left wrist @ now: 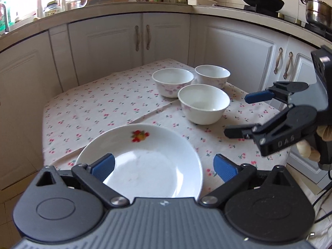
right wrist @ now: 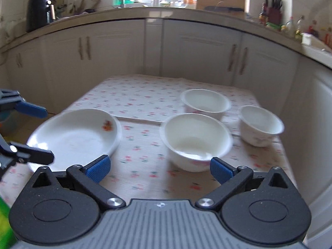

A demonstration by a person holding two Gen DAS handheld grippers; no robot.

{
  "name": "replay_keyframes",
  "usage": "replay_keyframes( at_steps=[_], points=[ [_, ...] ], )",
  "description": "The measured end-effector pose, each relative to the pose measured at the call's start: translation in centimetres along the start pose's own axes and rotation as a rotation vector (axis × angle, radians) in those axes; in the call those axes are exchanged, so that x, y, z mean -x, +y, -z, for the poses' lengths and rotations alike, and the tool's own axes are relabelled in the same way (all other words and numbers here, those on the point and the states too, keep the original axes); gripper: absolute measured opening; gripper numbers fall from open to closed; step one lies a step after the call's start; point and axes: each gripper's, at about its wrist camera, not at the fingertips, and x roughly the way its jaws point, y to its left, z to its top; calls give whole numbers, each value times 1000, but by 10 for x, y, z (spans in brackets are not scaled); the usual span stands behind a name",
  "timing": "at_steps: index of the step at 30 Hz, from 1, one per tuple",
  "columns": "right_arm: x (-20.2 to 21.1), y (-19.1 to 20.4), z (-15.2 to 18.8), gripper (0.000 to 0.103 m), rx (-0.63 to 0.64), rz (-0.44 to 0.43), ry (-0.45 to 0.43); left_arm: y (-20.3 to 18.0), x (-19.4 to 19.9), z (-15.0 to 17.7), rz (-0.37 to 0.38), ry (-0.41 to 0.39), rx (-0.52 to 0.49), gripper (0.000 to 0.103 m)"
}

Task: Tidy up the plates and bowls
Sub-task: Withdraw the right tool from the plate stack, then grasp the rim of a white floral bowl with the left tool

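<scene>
Low counter (left wrist: 116,95) draped in a cherry-print cloth (left wrist: 87,112). A white plate (left wrist: 145,161) with a fruit motif lies near its front edge; three white bowls (left wrist: 204,103) cluster behind it and to the right, close together. Left gripper (left wrist: 164,169): fingers spread wide above the plate's near rim, gripping nothing. Right gripper (right wrist: 159,169): fingers likewise wide apart and empty, just in front of the nearest bowl (right wrist: 196,141).
</scene>
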Motion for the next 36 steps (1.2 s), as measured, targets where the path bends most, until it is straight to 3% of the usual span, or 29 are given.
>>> replay_keyframes(
  at_steps=[4,9,24,29,31,36],
  points=[
    [-3,-9,11,103,22,44,-3,-9,-16,-13,11,7,-7,101],
    [-12,-16,19,103,21,5,8,-17,-36,-33,39,13,-20,101],
    [-42,-42,14,103,3,4,27,-30,-129,-98,54,77,-79,100],
    [-51,-47,12,103,5,-9,28,-31,-154,-107,74,117,-80,94],
    [-54,-48,11,103,7,-14,29,-31,-162,-108,89,137,-87,85],
    [-60,-48,10,98,23,-24,25,-32,-177,-108,106,170,-100,75]
  ],
)
